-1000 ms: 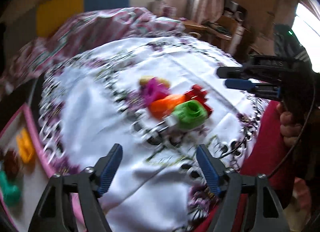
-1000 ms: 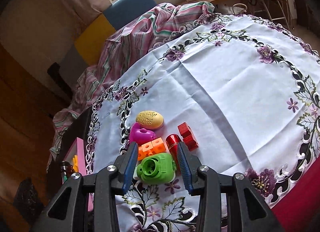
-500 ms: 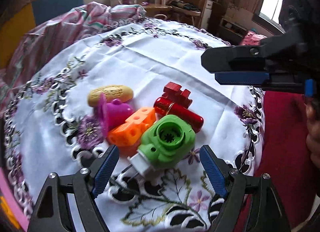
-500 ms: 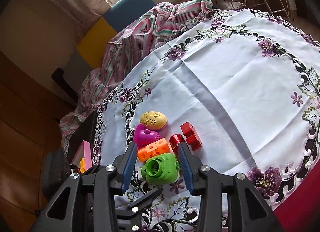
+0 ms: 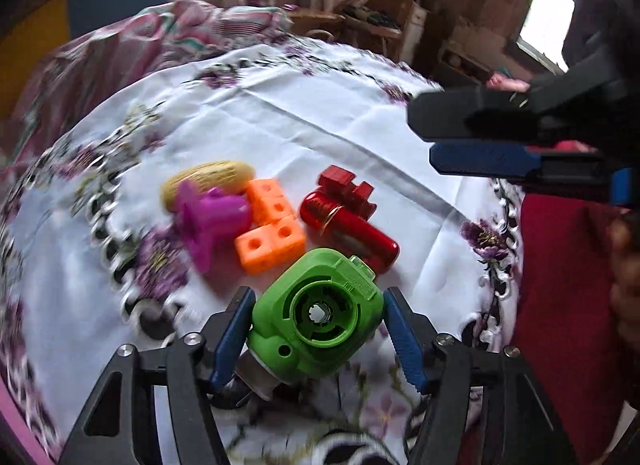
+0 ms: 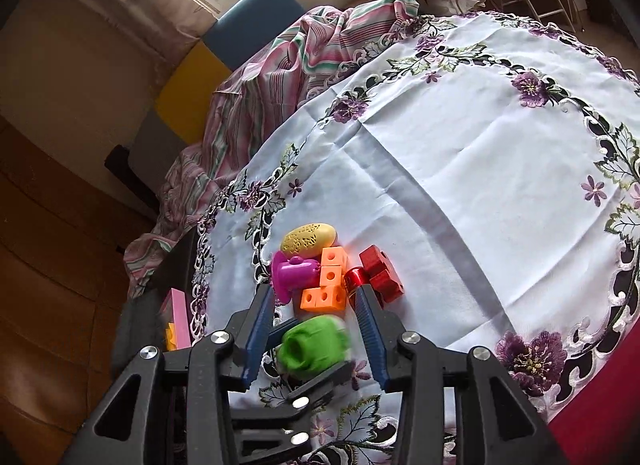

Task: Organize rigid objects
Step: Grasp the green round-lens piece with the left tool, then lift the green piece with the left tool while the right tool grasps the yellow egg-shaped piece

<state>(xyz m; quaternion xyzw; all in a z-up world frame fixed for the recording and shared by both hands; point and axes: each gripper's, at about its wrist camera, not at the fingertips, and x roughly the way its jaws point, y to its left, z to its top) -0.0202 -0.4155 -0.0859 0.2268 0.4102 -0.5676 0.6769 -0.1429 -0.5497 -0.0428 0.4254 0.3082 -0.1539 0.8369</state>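
A green plastic toy with a round socket sits between the fingers of my left gripper, which has closed on its sides; it also shows in the right wrist view. Beyond it on the white embroidered tablecloth lie orange cube blocks, a magenta toy, a yellow egg-shaped toy, a red cylinder and a red block. My right gripper hovers open and empty above the pile; it appears at the right of the left wrist view.
A pink tray with a yellow piece stands off the table's left edge. A striped cloth covers furniture behind the table. A red surface borders the tablecloth on the right.
My left gripper moved forward onto the green toy and its fingers closed in against it. The orange blocks shifted. My right gripper stayed above the pile.
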